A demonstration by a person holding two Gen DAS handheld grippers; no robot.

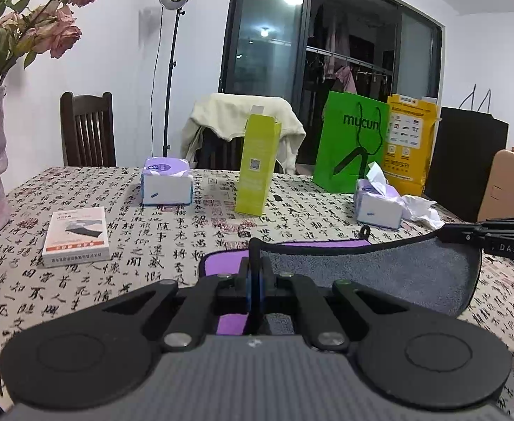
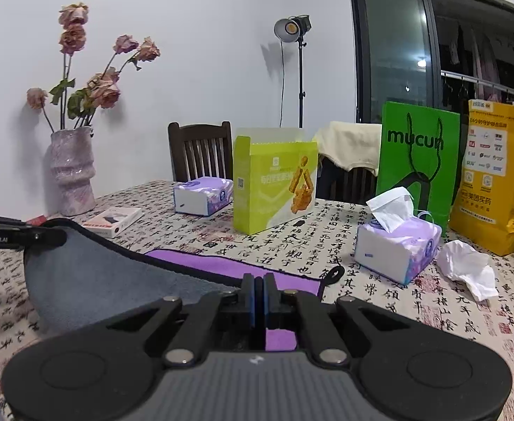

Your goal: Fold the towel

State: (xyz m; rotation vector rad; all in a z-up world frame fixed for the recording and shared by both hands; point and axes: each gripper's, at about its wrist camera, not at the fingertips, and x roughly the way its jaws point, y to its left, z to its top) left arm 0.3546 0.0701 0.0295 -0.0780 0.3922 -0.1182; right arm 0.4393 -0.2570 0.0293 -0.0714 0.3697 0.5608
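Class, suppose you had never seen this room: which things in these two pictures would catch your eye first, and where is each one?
Nearest the cameras, the left gripper and right gripper each pinch the black-trimmed edge of a grey and purple towel, lifted so it sags between them above the calligraphy tablecloth. Behind it stand a bright green bag at the table's far right and a vase of wilted roses at the far left.

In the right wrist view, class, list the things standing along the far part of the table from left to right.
vase → closed tissue pack → lime carton → green bag → yellow bag
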